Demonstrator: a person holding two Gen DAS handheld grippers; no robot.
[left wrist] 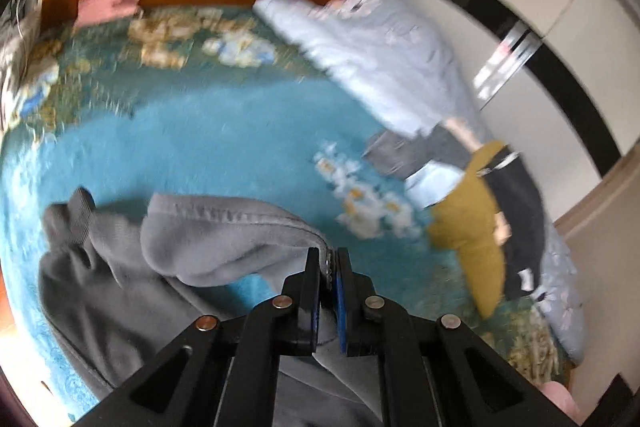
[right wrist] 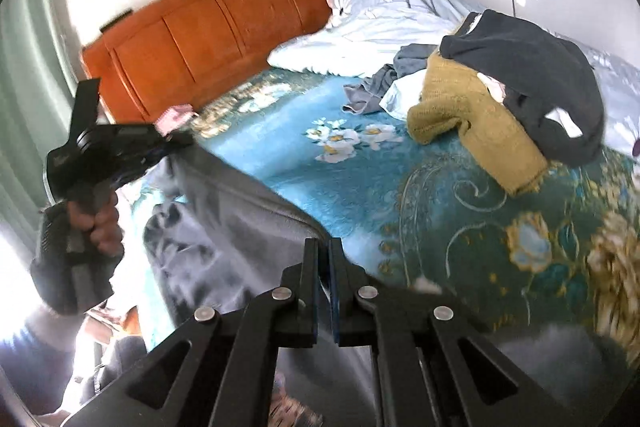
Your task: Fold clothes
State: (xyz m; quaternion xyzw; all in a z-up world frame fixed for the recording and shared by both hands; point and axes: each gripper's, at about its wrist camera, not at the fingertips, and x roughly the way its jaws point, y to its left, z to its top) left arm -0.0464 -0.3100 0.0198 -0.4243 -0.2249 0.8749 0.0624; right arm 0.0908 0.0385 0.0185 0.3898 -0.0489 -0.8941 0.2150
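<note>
Lifting stage: left claw [left wrist: 329,261] pinched tight on the seam edge of one soft grey fleece garment [left wrist: 192,227]; right claw [right wrist: 324,259] clamped on its other edge, cloth stretched between above the teal floral bedspread [right wrist: 320,163]. Next: spreading flat. Waiting at two o'clock: one mustard knit sweater [right wrist: 472,107], one dark top [right wrist: 532,67].

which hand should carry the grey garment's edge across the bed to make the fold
Left, probably: its fingers are shut on the grey garment's hem corner, with open blanket beyond. The right gripper faces the clothes pile.
</note>
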